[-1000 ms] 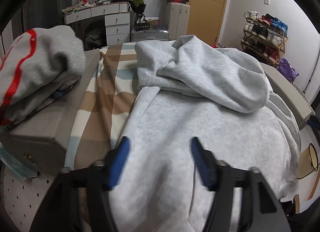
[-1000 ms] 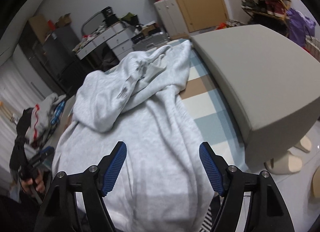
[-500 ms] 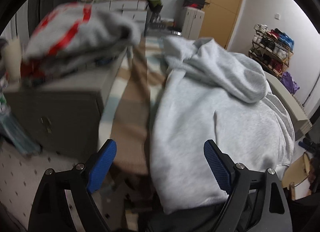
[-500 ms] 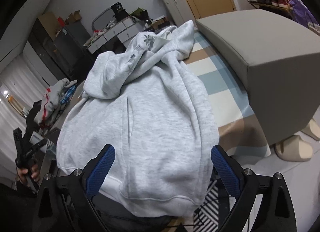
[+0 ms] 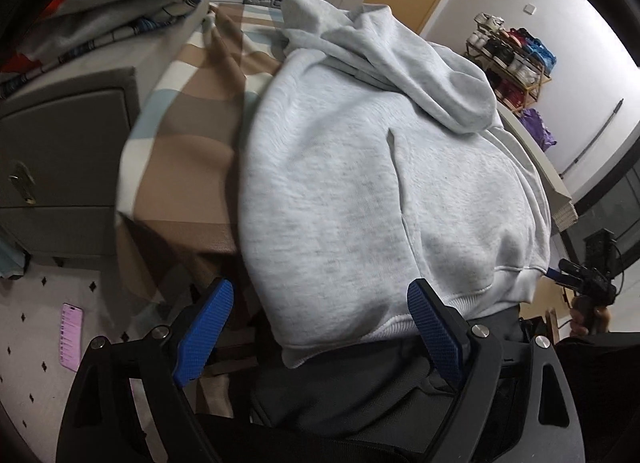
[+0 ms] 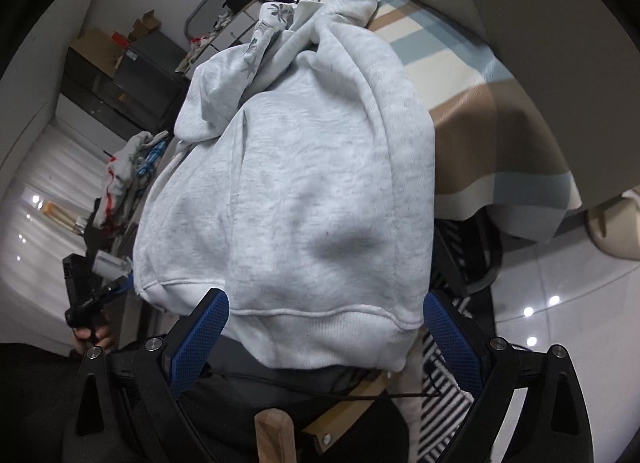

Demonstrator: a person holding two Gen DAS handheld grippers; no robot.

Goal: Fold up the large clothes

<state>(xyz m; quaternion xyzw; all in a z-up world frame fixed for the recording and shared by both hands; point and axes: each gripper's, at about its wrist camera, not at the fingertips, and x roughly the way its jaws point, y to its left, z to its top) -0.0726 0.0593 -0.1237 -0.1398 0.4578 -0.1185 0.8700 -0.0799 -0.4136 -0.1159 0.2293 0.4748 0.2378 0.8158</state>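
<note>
The light grey hoodie (image 5: 360,191) lies on the checked bedspread (image 5: 188,123), sleeves and hood heaped at its far end and its ribbed hem (image 6: 320,327) hanging over the near edge, so by my reading the folding is barely begun. The left hand-held gripper (image 5: 320,327) and right hand-held gripper (image 6: 324,339) both stand wide and empty just short of that hem. The heap hides how the sleeves lie, and the surface beneath the bedspread cannot be made out.

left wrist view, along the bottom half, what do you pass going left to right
pink phone → checked cloth → light grey hoodie → right gripper in a hand at the far right edge
</note>
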